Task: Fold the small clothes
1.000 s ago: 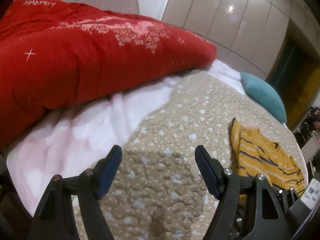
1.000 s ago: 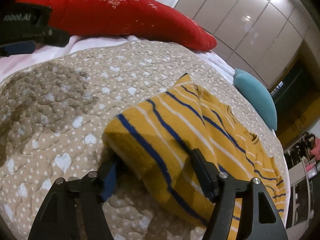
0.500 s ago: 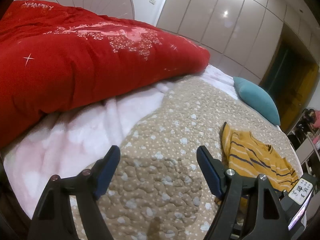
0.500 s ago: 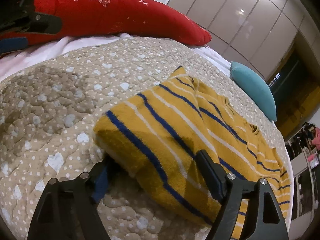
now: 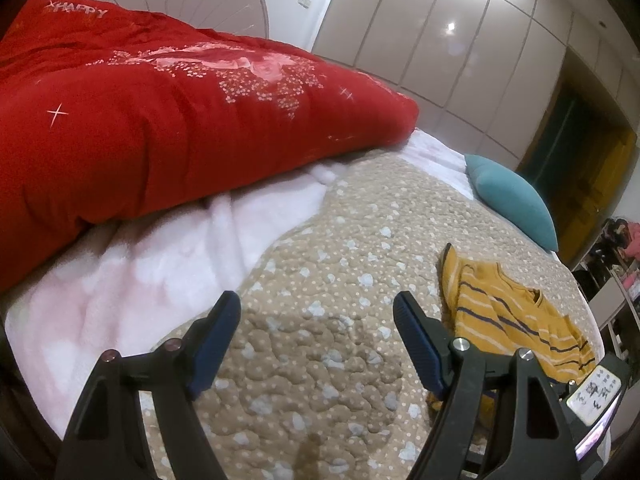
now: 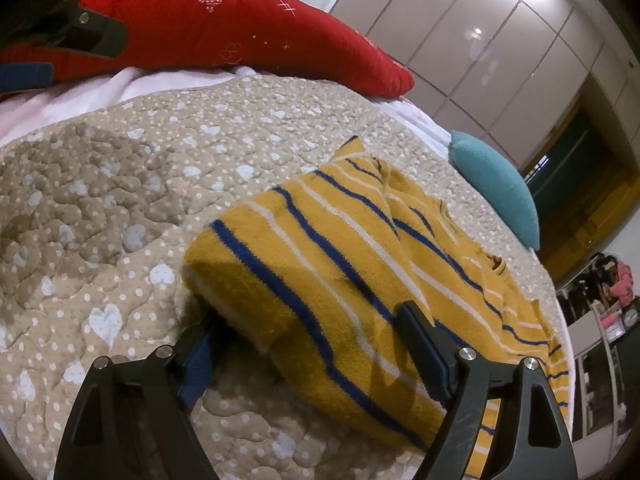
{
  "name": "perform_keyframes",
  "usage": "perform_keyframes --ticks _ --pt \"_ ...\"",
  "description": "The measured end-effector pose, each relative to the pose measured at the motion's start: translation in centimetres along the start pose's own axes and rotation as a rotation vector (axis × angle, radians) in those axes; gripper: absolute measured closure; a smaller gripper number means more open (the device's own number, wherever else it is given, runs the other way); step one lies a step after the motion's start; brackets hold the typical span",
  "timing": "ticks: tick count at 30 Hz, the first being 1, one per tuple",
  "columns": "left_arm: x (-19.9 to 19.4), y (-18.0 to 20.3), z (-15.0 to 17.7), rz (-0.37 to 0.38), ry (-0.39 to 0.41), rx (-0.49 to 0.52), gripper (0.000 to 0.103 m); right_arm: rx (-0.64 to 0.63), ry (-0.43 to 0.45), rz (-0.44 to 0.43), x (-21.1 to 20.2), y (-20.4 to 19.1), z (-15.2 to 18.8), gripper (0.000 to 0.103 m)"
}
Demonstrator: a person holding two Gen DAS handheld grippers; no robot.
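Yellow striped sweater (image 6: 344, 280): laid on the beige quilted bedspread (image 6: 120, 184), long axis running from the near folded edge away toward the teal pillow (image 6: 496, 184), neckline at the far end. Right gripper (image 6: 316, 344): jaws spread wide, the folded edge lying between them, not clamped. Left gripper (image 5: 316, 340): held apart over bare quilt, nothing gripped, sweater (image 5: 516, 320) to its right. Red duvet (image 5: 160, 120): heaped behind.

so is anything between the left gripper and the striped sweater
Nothing visible. The open left gripper hovers over bare quilt; the yellow striped sweater lies to its right, with only quilt between them.
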State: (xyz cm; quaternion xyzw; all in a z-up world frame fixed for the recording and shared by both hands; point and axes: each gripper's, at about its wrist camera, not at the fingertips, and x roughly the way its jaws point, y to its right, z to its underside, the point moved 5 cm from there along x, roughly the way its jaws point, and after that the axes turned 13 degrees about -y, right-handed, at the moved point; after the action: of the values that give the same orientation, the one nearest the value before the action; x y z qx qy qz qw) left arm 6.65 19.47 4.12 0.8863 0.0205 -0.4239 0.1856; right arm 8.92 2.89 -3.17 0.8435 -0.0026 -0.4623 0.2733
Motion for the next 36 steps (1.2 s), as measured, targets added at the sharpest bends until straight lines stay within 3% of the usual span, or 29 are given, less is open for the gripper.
perform_keyframes --ticks 5,7,13,15,16,20,23,26,28,30,33,36 --pt "-0.2 -1.5 -0.2 0.001 -0.002 -0.049 0.025 -0.025 0.012 0.066 -0.5 -0.4 0.0 0.018" --pt "-0.3 -2.1 -0.2 0.011 -0.003 -0.067 0.025 -0.058 0.016 0.11 -1.0 -0.8 -0.3 0.027" --pt "-0.5 -2.1 -0.2 0.014 0.005 -0.057 0.025 -0.134 -0.021 0.208 -0.3 -2.4 -1.8 0.035" --pt "-0.4 -2.0 -0.2 0.018 0.001 -0.056 0.025 -0.15 -0.041 0.18 0.1 -2.7 -2.5 0.053" --pt "-0.3 -1.9 -0.2 0.022 -0.001 -0.056 0.025 -0.151 -0.065 0.151 0.5 -2.9 -2.8 0.07" --pt "-0.4 -0.9 -0.1 0.034 0.007 -0.045 0.025 -0.116 -0.078 0.067 0.0 -2.3 -3.1 0.09" --pt "-1.1 0.1 0.0 0.074 0.033 -0.045 0.025 0.024 -0.061 -0.09 -1.7 1.4 -3.8 0.096" --pt "-1.7 1.8 0.5 0.091 0.066 -0.018 0.025 0.245 -0.007 -0.178 -4.1 9.0 -4.1 0.097" --pt "-1.7 3.4 1.2 0.103 0.068 0.017 0.025 0.426 0.02 -0.234 -5.0 16.0 -2.6 0.097" --pt "-1.5 5.6 2.3 0.13 0.05 0.064 0.025 0.575 0.034 -0.257 -5.1 21.8 0.4 0.097" --pt "-0.8 8.7 4.1 0.165 0.012 0.14 0.025 0.805 0.012 -0.241 -3.8 29.8 9.0 0.097" --pt "0.4 12.9 6.1 0.191 -0.057 0.234 0.025 0.884 -0.087 -0.224 -0.8 31.8 15.8 0.097"
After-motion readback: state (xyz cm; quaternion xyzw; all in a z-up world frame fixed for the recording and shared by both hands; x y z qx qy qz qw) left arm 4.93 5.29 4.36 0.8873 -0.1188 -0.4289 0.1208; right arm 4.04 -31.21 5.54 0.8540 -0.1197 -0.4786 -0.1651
